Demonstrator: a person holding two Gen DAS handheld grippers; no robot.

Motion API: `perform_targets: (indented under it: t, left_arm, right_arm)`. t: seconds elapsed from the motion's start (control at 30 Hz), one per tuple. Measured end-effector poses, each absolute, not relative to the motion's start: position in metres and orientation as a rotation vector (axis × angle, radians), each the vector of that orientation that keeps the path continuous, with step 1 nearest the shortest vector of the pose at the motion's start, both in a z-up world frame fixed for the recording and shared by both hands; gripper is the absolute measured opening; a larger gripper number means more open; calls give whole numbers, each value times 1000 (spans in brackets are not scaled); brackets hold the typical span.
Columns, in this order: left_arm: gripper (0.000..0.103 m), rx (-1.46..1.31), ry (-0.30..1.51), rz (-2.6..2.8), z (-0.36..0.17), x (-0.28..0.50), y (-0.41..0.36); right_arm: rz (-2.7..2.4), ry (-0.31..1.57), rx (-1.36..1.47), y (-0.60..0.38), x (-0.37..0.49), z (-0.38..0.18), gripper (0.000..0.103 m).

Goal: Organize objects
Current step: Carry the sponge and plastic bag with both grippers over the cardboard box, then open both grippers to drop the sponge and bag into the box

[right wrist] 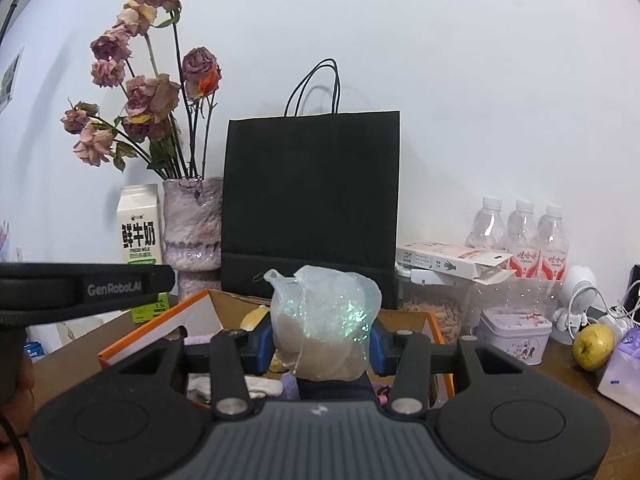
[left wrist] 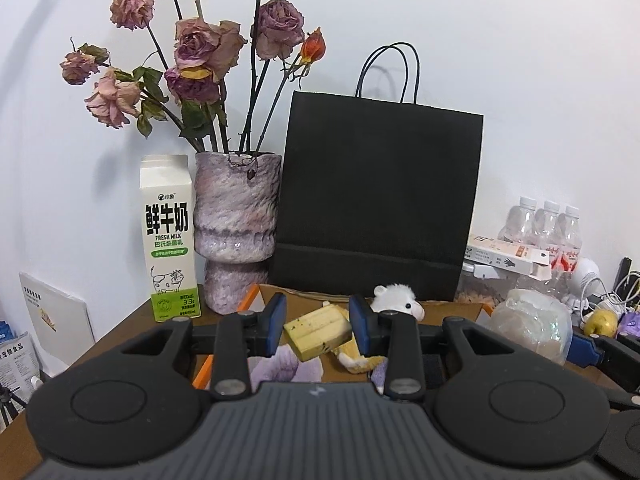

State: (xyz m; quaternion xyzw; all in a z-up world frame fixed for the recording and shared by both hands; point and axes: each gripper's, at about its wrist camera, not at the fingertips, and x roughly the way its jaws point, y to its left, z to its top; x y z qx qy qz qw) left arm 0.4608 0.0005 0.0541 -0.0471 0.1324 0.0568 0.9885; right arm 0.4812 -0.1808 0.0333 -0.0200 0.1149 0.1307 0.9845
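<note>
Black gripper bodies fill the bottom of both wrist views. On the left, the left gripper [left wrist: 318, 326] pinches a yellow block [left wrist: 318, 332] between its blue pads, holding it above an open cardboard box [left wrist: 452, 308] with an orange edge. Inside that box lie a white plush toy [left wrist: 398, 296], a yellow soft thing and a lilac cloth [left wrist: 286, 364].

Behind the box, from left to right along the white wall, stand a milk carton [left wrist: 168, 240], a mottled pink vase [left wrist: 236, 228] with dried roses [left wrist: 200, 48], and a black paper bag [left wrist: 376, 200] with cord handles. Further right are a white flat box [left wrist: 508, 258] resting on a clear container, and 3 water bottles [left wrist: 548, 224].

To the right, the right gripper [right wrist: 322, 346] is closed on a clear plastic bag [right wrist: 324, 324] that holds pale contents, and keeps it raised over the same box [right wrist: 434, 324]. Beside the box on the brown table [right wrist: 560, 376] sit a lilac tin [right wrist: 514, 334], a small white fan [right wrist: 580, 286] and a yellow-green fruit [right wrist: 592, 346]. A purple packet [right wrist: 624, 364] lies at the far right edge.
</note>
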Motion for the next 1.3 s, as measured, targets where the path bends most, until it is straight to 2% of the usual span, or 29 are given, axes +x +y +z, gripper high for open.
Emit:
perform_targets:
  t: [1.3]
  left_arm:
    - [37, -40, 351, 140, 27, 551, 7]
  right_arm:
    - [210, 345, -77, -174, 581, 10, 45]
